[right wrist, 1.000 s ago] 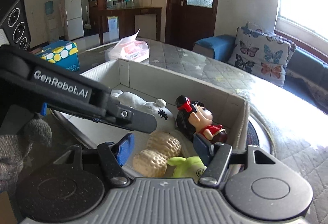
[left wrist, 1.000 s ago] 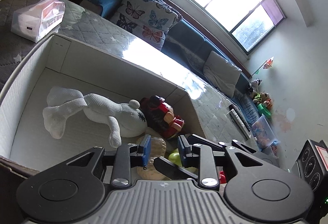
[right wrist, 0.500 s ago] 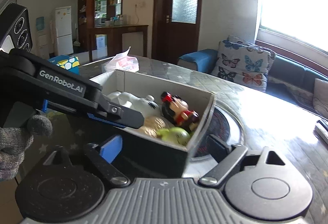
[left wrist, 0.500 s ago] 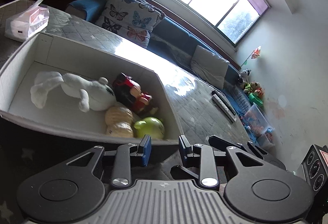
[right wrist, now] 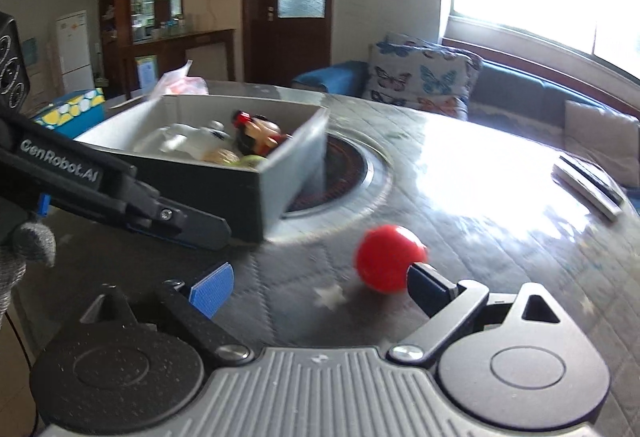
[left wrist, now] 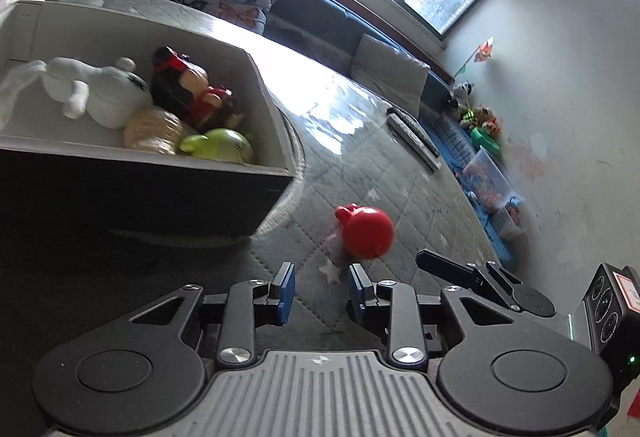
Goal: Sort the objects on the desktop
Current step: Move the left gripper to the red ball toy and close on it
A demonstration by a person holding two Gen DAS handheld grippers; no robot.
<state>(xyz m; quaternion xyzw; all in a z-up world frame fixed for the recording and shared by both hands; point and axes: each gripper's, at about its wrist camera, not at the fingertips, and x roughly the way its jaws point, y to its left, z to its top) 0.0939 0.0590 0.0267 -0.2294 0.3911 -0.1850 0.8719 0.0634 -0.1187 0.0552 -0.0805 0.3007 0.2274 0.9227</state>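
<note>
**Red toy left to box**

Beside the box [left wrist: 152,193], out on the quilted worktop [right wrist: 500,205] toward its near edge, lies a red round toy [left wrist: 368,233] with a small knob on top. It looks like smooth, hard plastic, light and apt to roll, so the grip should probably span its widest part, not the knob.

Right hand-held gripper [right wrist: 316,289] has its jaws wide apart, one pad just beside the toy. Left hand-held gripper [left wrist: 320,293] is parted more narrowly and holds nothing.

From the left wrist, the box's contents are plain: white plush bear [left wrist: 96,93], black-haired doll [left wrist: 188,93], tan ridged piece [left wrist: 152,133], green toy [left wrist: 220,145]. From the right wrist, motion blur softens them, but a round inset [right wrist: 340,173] under the box's corner shows.
</note>
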